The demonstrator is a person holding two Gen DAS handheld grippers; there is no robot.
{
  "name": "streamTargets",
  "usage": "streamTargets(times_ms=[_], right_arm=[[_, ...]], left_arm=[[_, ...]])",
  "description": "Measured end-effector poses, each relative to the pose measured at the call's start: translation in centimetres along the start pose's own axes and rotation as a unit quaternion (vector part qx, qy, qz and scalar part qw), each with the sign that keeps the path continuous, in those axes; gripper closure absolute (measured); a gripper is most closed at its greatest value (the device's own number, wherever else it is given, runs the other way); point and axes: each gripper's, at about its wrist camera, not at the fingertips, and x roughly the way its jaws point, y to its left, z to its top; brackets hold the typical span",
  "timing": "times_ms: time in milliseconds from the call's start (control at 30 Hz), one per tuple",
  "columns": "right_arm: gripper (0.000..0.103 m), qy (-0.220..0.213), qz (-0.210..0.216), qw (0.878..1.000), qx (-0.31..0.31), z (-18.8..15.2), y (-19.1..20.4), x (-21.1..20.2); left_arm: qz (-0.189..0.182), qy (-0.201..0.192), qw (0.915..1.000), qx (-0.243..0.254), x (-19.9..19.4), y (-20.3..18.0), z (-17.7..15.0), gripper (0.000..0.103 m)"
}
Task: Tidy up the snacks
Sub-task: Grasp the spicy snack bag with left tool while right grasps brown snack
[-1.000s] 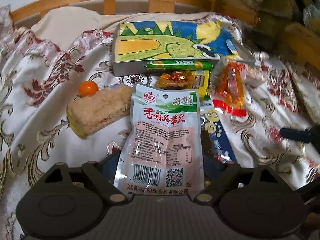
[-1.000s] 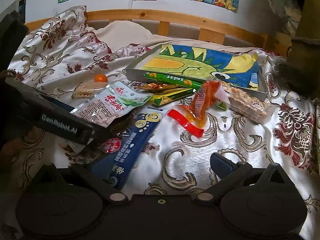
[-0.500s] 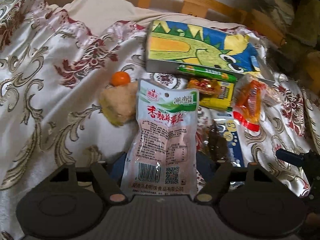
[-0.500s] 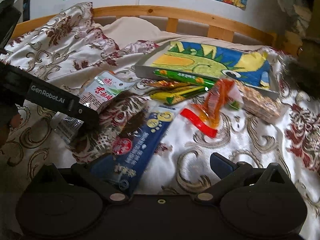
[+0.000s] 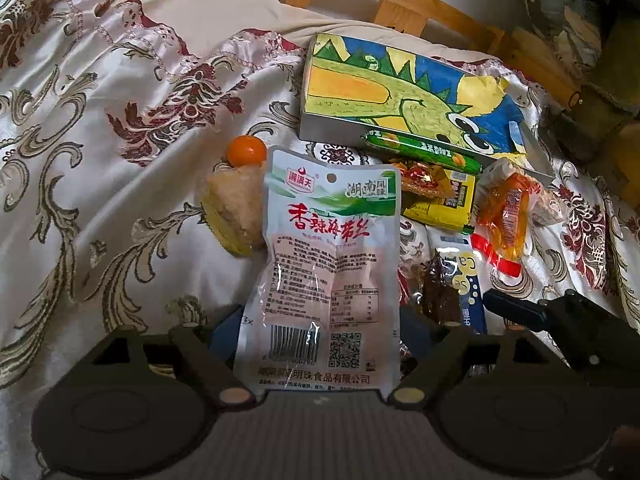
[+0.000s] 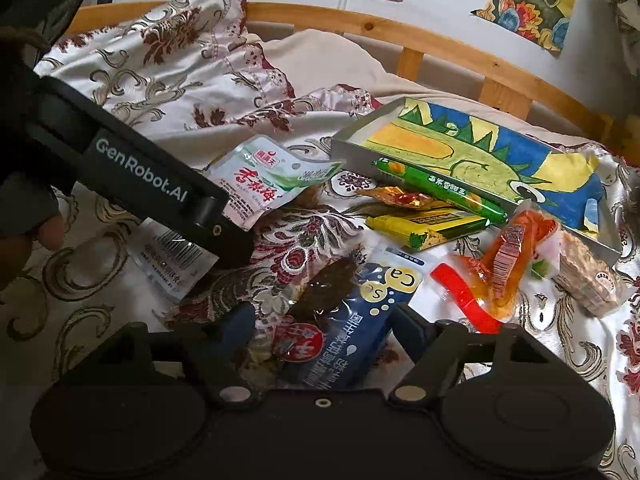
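- Left gripper (image 5: 320, 328) has the pale plastic seaweed snack pouch with red lettering and a green band (image 5: 330, 264) between its fingers; the jaws stand wide and are opening, and whether the pads press on the pouch I cannot tell.
- That pouch runs lengthwise straight away from the left gripper, barcode end nearest the jaws, punched-hole top pointing toward the shallow grey box lined with a green-and-yellow dragon drawing (image 5: 404, 100); it is lifted above the floral satin bedspread (image 5: 100, 152).
- Right gripper (image 6: 324, 328) straddles the lower end of the long dark-blue sachet printed with "Ca" bubbles (image 6: 360, 320); its jaws are closing, and the pads look just clear of it.
- The blue sachet lies on the bedspread, long axis running from the right gripper up and to the right, with a dark brown clear-wrapped snack (image 6: 328, 284) on its left edge.
- Beside the box front lie a green sausage stick (image 6: 440, 188) and a yellow wrapped bar (image 6: 428, 226), both slanting parallel to it.
- An orange pouch with a red strip (image 6: 500, 264) lies to the right.
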Motion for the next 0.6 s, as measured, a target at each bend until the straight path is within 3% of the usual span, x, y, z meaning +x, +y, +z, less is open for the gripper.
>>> streamTargets(times_ms=[233, 433, 600], right_arm=[[0.026, 0.000, -0.018, 1.000, -0.020, -0.2, 0.6, 0.6], [0.026, -0.002, -0.033, 0.999, -0.034, -0.2, 1.1, 0.5], [0.025, -0.005, -0.032, 0.999, -0.039, -0.2, 1.3, 0.4]], left_arm=[[-0.002, 0.002, 0.9999, 0.017, 0.9, -0.7, 0.1, 0.007], [0.024, 0.004, 0.9984, 0.051, 1.0, -1.5, -0.2, 0.016], [0.019, -0.003, 0.9988, 0.045, 0.5, -1.4, -0.1, 0.021]])
